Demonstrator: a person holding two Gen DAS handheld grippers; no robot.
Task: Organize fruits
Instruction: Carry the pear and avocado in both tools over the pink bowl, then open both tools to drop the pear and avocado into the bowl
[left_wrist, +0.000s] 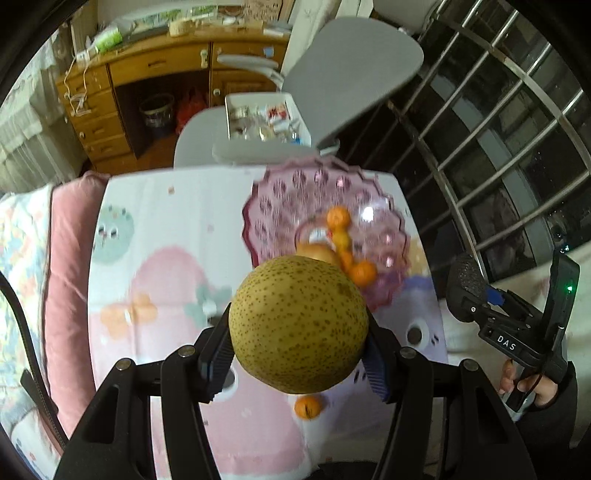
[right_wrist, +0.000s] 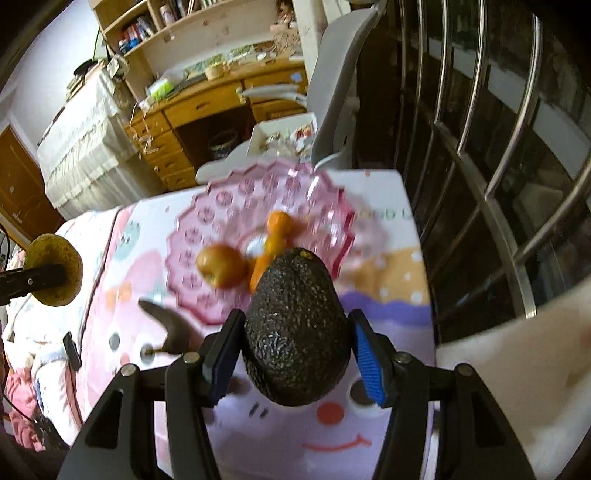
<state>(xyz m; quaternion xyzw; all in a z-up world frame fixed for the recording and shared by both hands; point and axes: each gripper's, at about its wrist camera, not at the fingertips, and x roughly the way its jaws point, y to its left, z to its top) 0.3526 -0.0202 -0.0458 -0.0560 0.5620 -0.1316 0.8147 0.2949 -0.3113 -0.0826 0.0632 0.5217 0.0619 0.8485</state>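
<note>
Cartoon-print table (left_wrist: 166, 229) bears pink bowl (left_wrist: 280, 199), tangerine (left_wrist: 307, 407).

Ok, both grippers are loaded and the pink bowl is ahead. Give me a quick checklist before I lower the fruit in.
1. Left gripper grip on pear: ok, held between both pads.
2. Right gripper grip on avocado: ok, pads on both sides.
3. Pink bowl upright on the table: ok.
4. Room in the bowl: ok, tangerines and an apple sit near the middle, outer part bare.
5. Stray tangerine on the cloth under the pear: not ok, still outside the bowl.
6. Height of the fruit above the bowl: cannot tell.
</note>
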